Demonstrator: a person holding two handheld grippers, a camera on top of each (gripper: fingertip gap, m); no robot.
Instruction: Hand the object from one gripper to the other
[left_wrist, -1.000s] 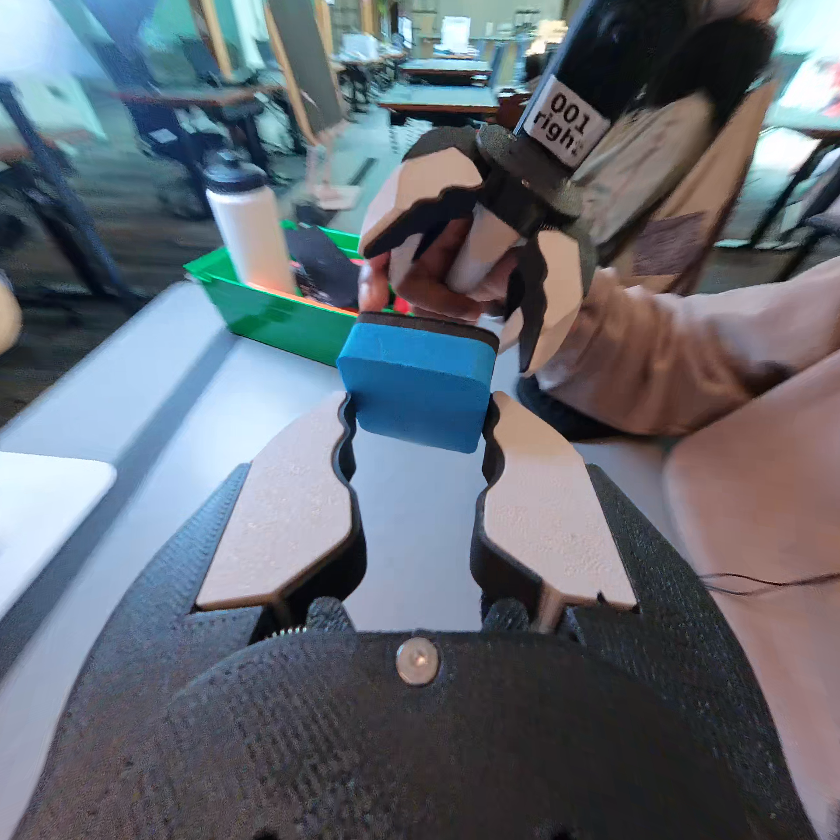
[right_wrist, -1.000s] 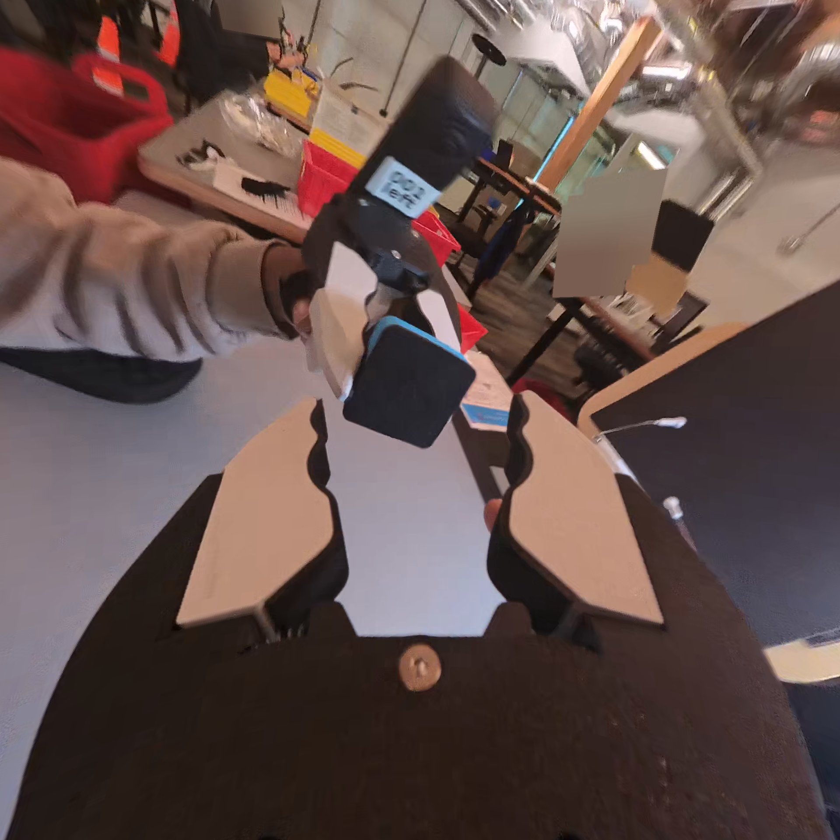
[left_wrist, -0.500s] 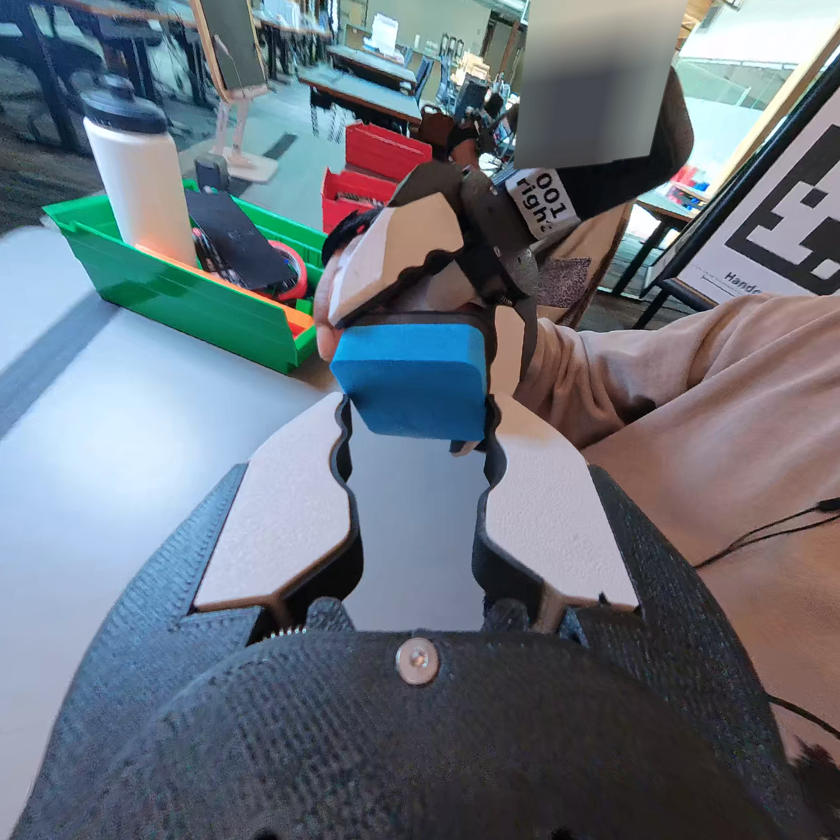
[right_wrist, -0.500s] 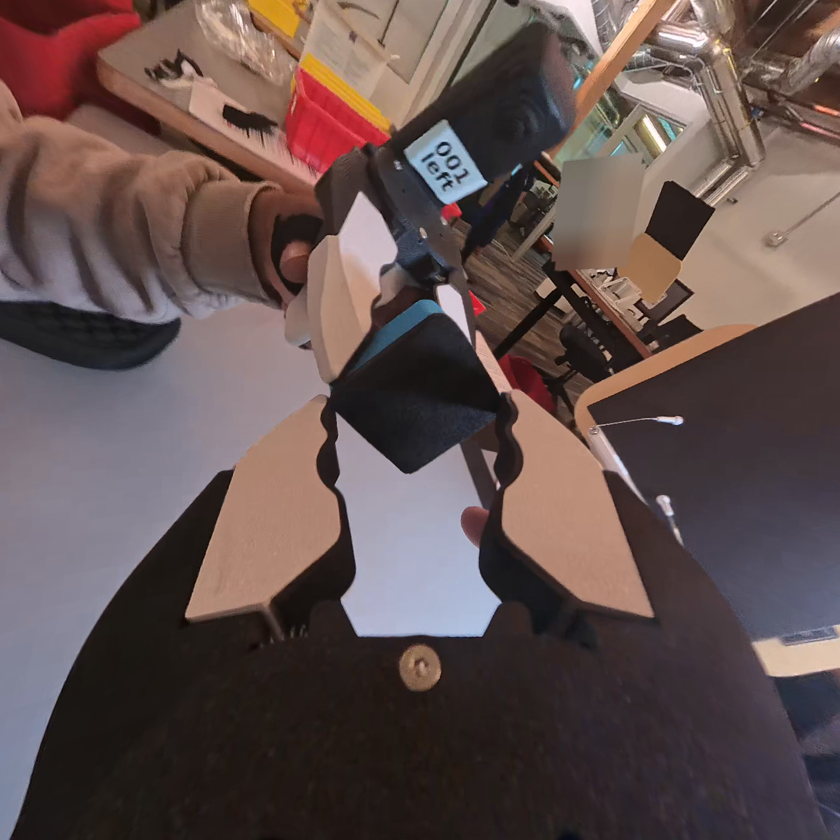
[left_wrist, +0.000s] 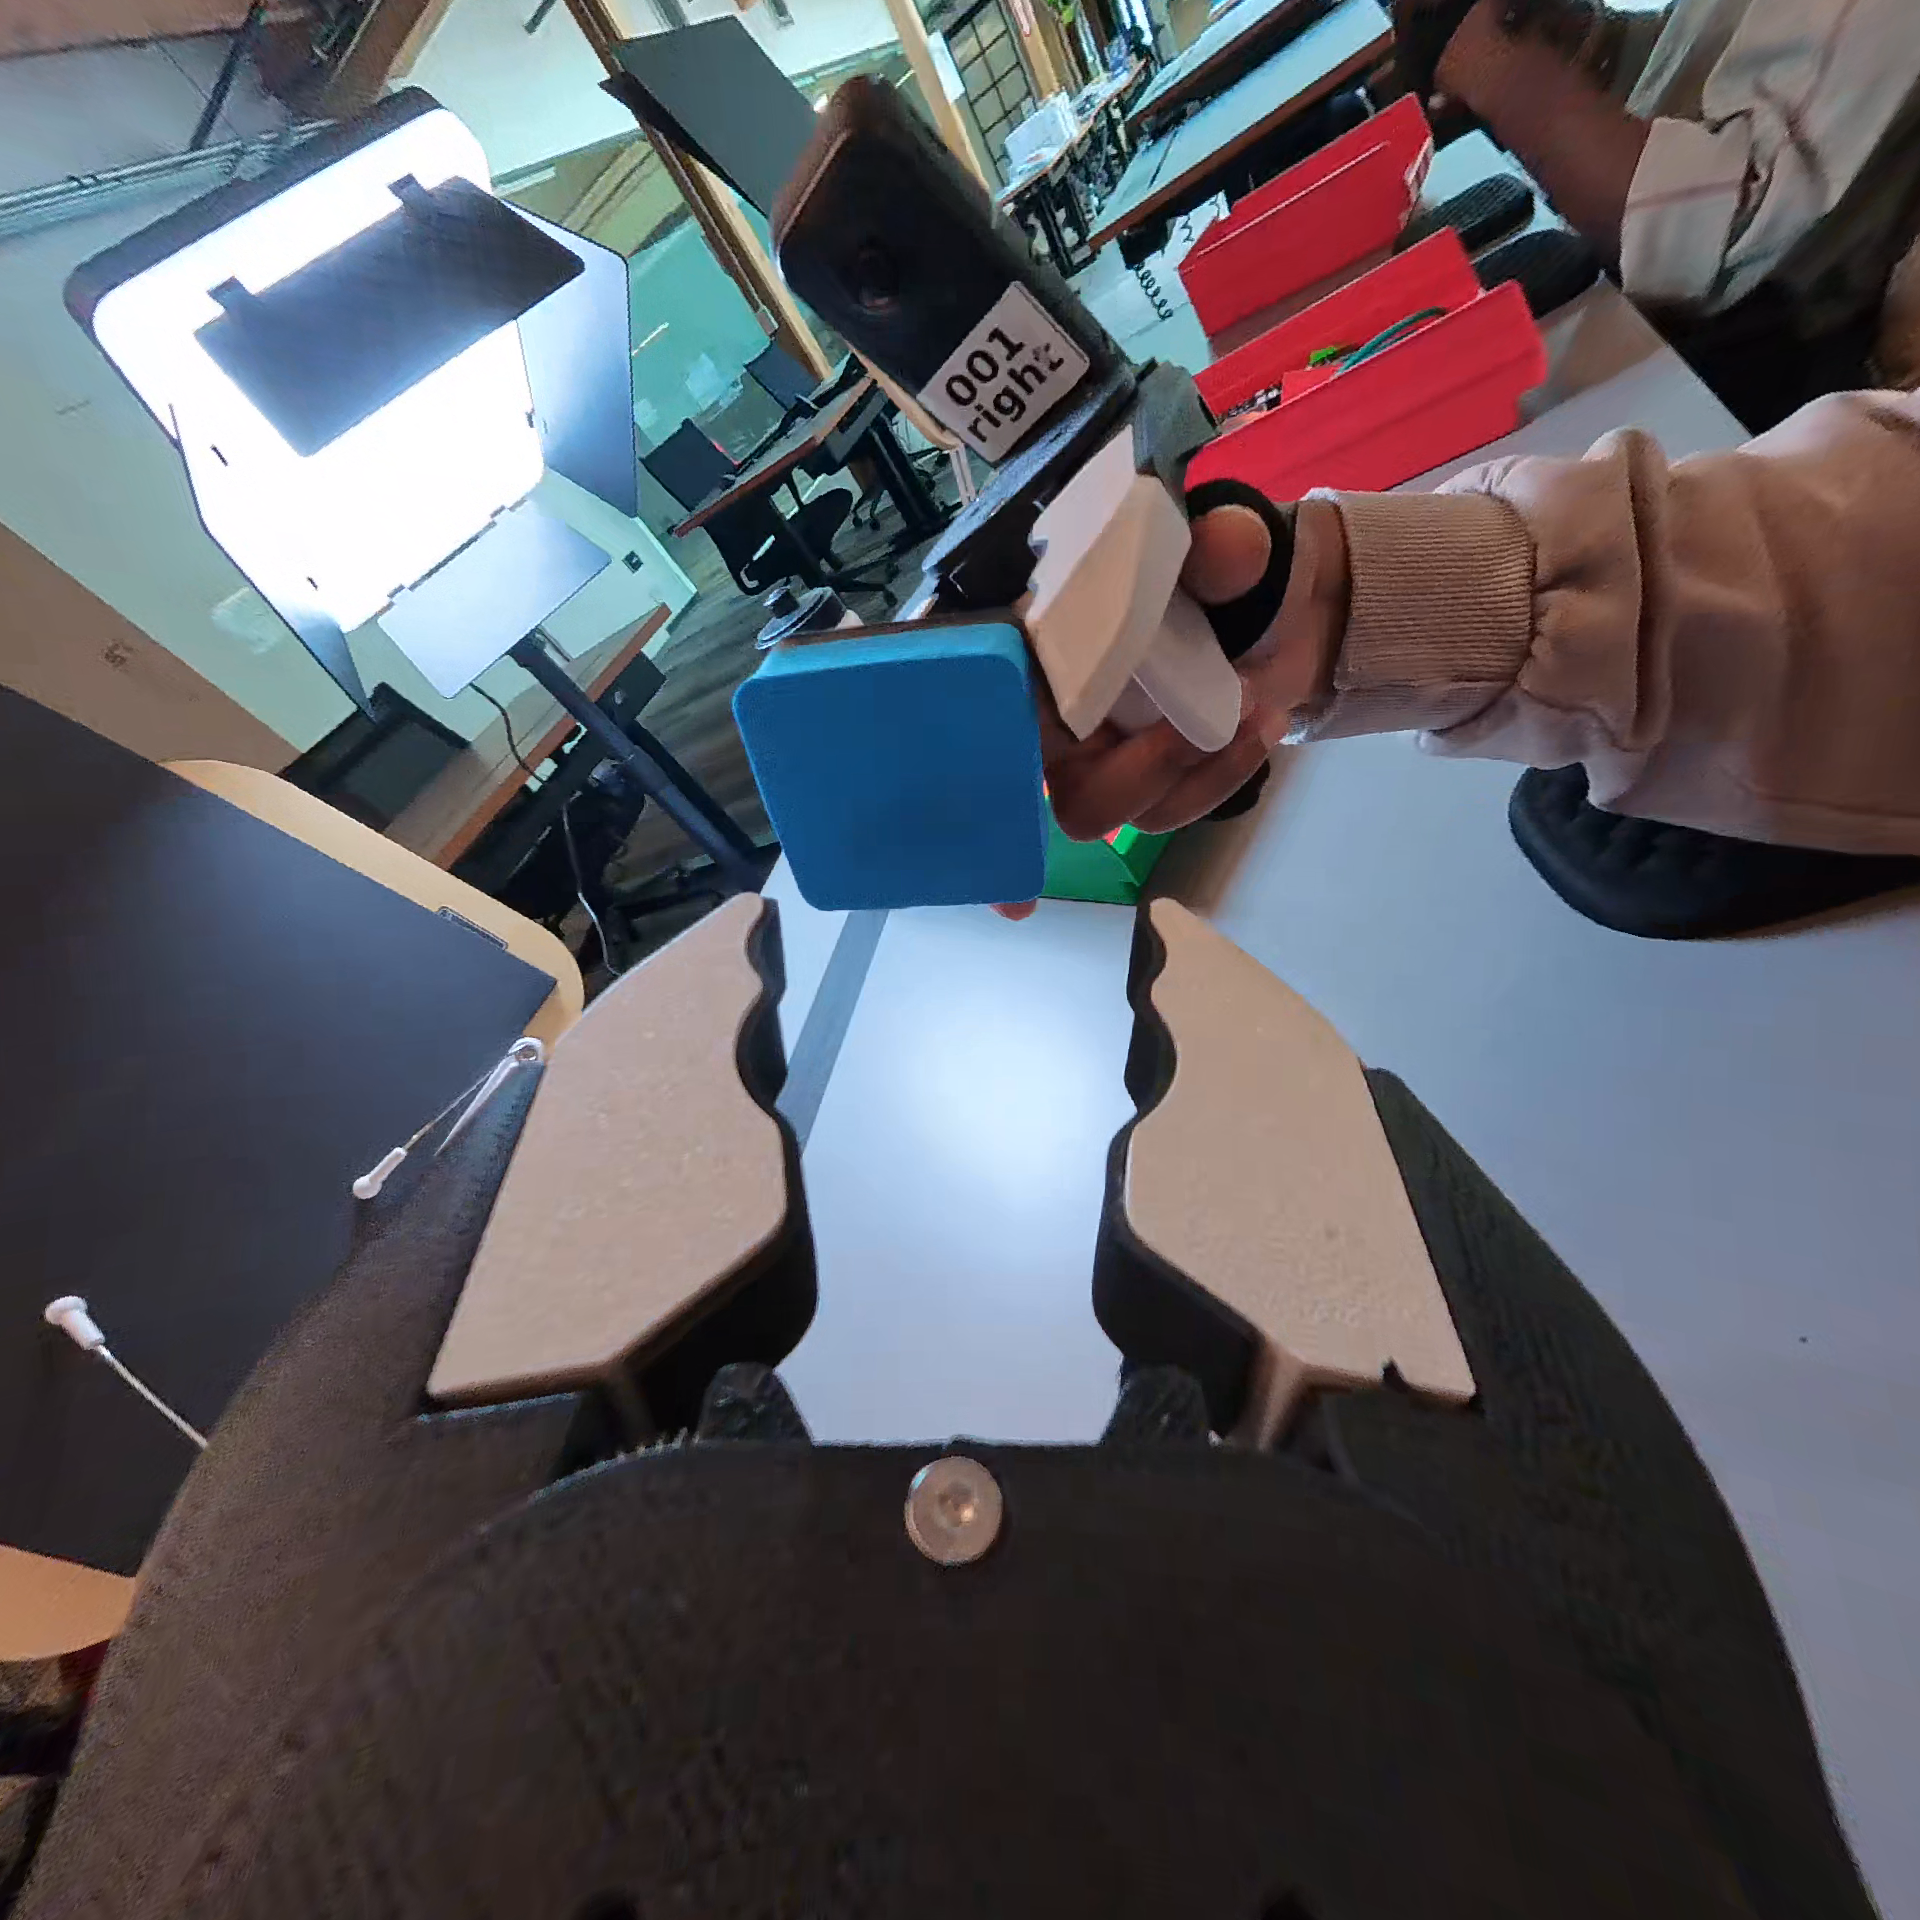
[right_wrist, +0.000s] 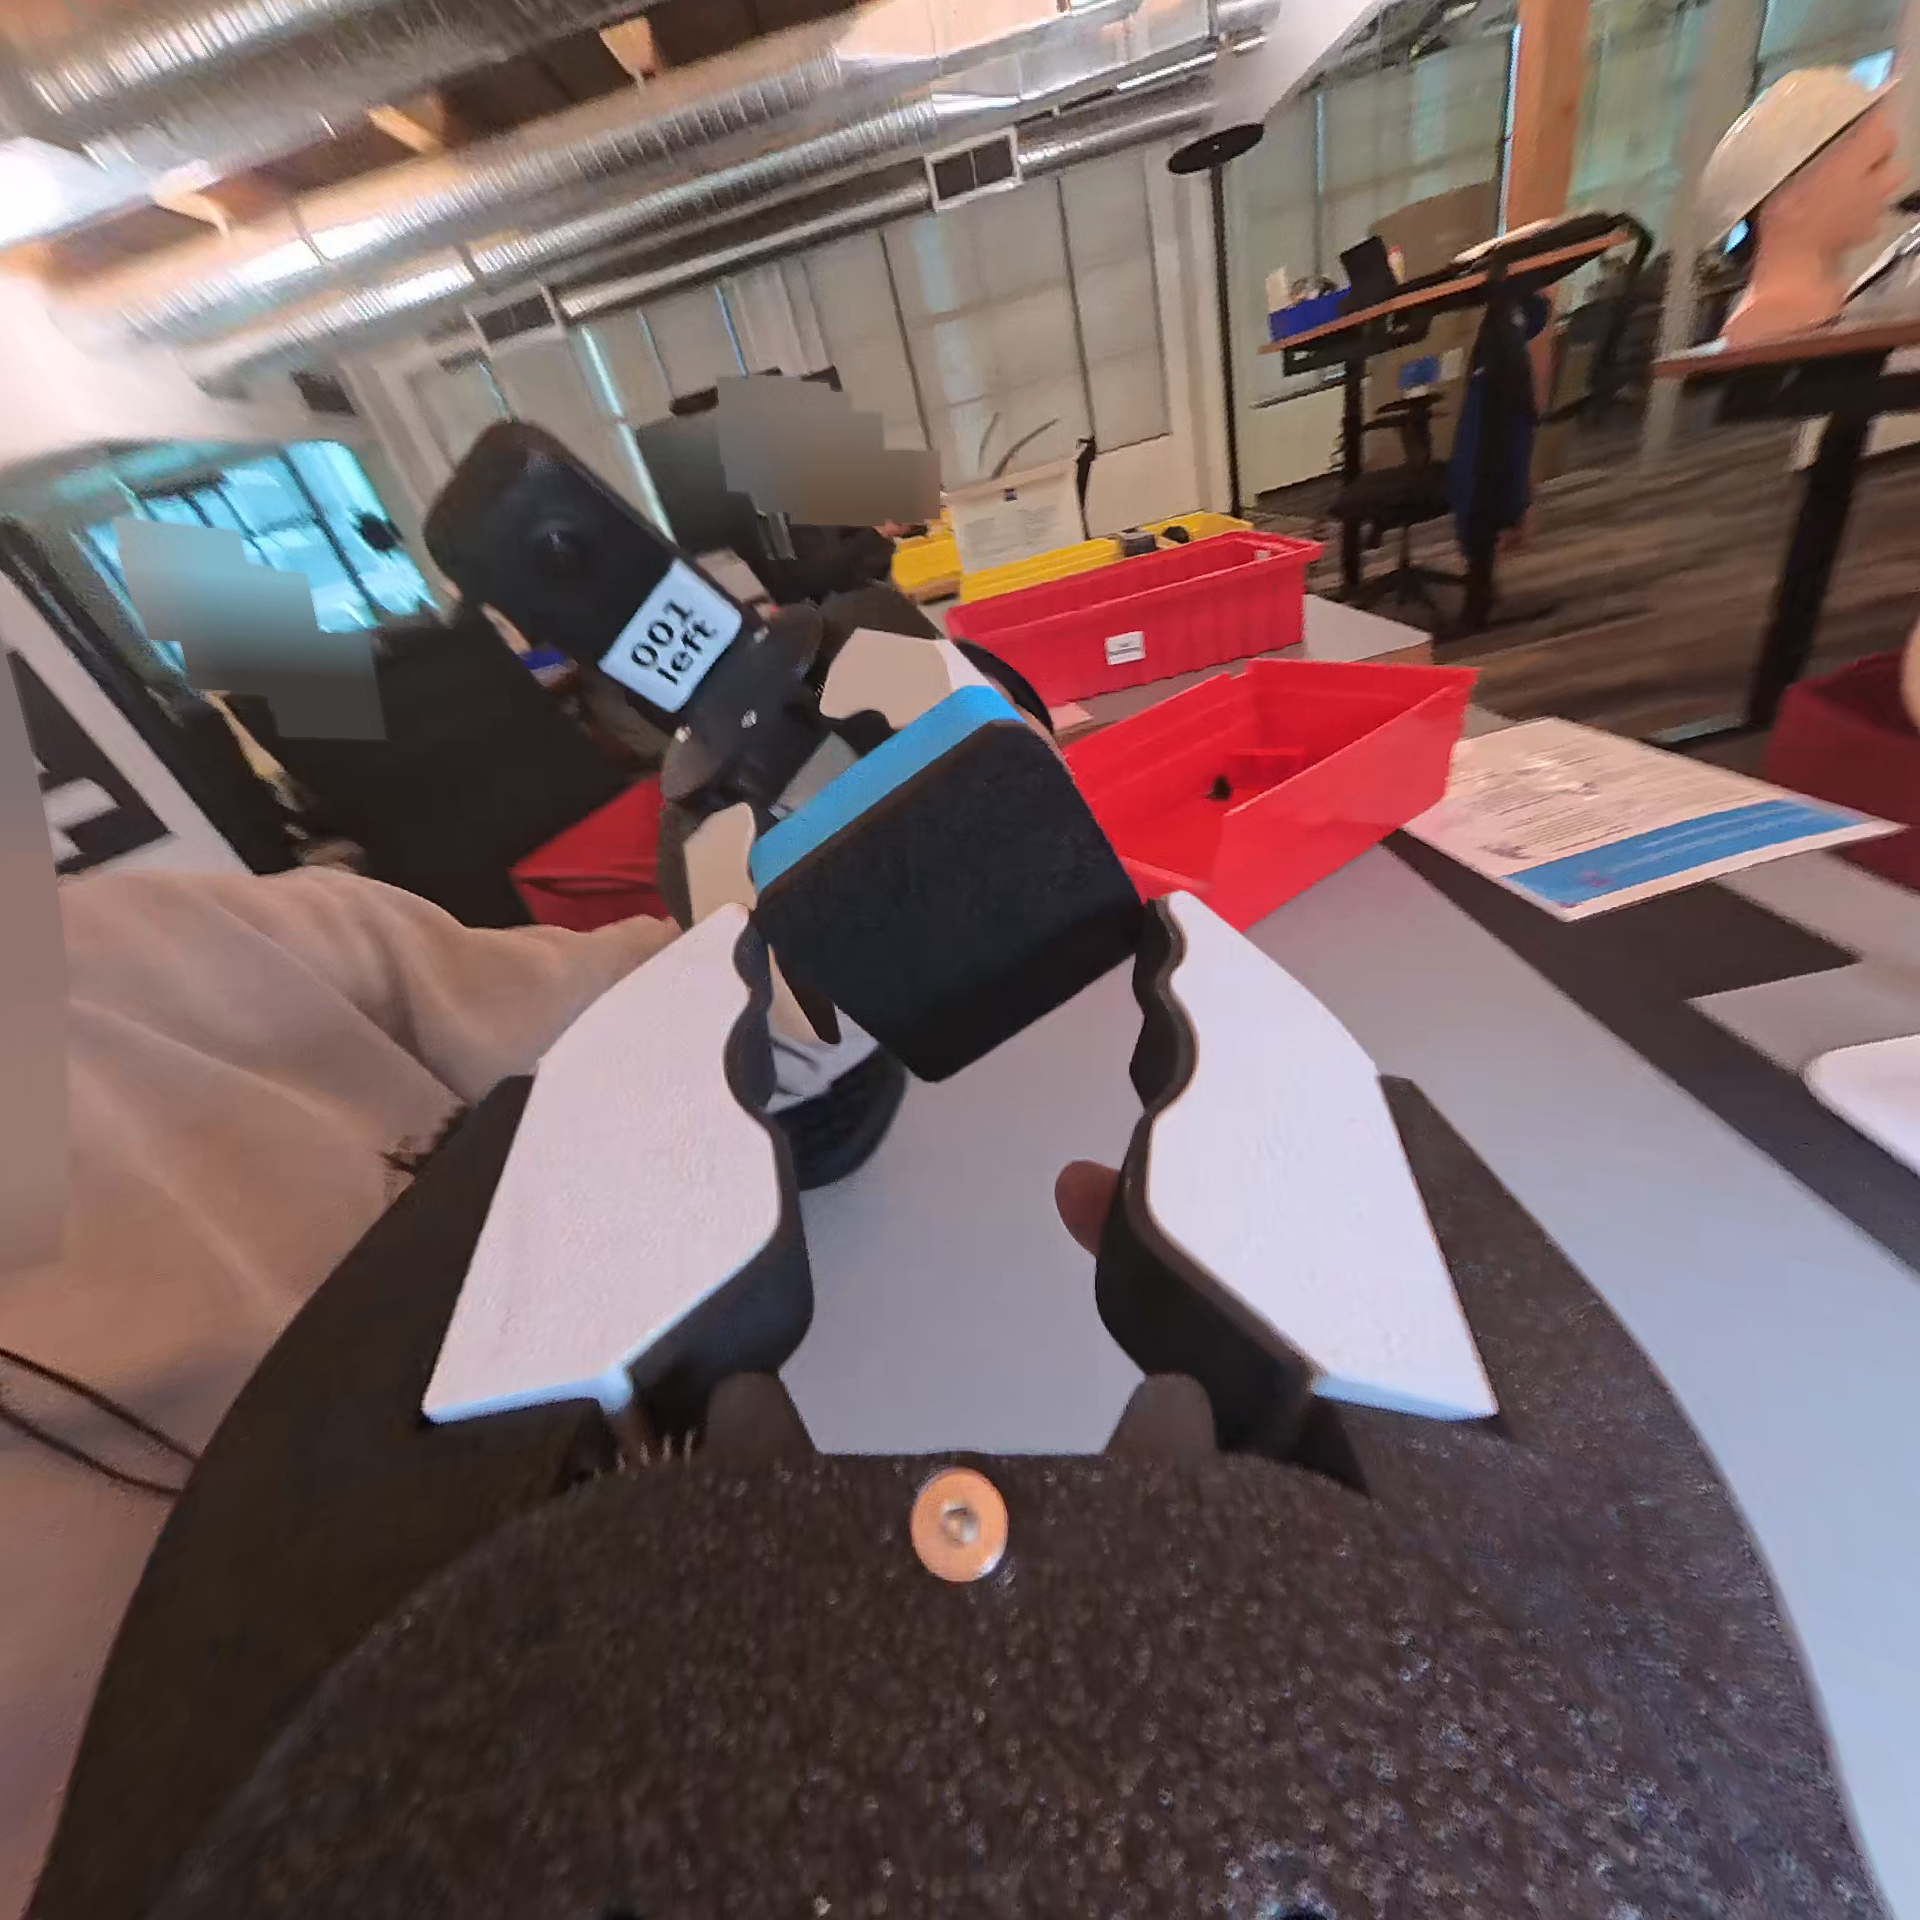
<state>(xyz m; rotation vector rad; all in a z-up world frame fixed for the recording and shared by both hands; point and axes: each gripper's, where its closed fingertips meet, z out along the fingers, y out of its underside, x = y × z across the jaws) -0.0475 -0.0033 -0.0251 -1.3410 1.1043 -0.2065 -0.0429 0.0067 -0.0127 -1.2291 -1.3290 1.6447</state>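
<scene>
The object is a blue foam eraser (left_wrist: 894, 769) with a black felt face (right_wrist: 945, 894). My right gripper (right_wrist: 956, 920) is shut on it, pinching its sides at the fingertips above the grey table (right_wrist: 1558, 1143). In the left wrist view one white finger (left_wrist: 1107, 582) of the right gripper shows against the eraser's right side, with a hand behind it. My left gripper (left_wrist: 956, 914) is open and empty, its fingertips just short of the eraser's lower edge and not touching it. In the right wrist view the left gripper (right_wrist: 800, 764) sits behind the eraser.
Red bins (left_wrist: 1382, 405) (right_wrist: 1278, 769) stand on the table behind the grippers, and a green bin (left_wrist: 1101, 873) peeks out below the eraser. A black board (left_wrist: 208, 1039) and a lit lamp on a stand (left_wrist: 353, 416) are at left. Papers (right_wrist: 1642, 821) lie at right. A sleeve (left_wrist: 1662, 623) crosses the table. The grippers are tip to tip, or close to it.
My left gripper has opened and let go of the eraser. My right gripper has shut on it and now holds it alone. Both views have swung round.
</scene>
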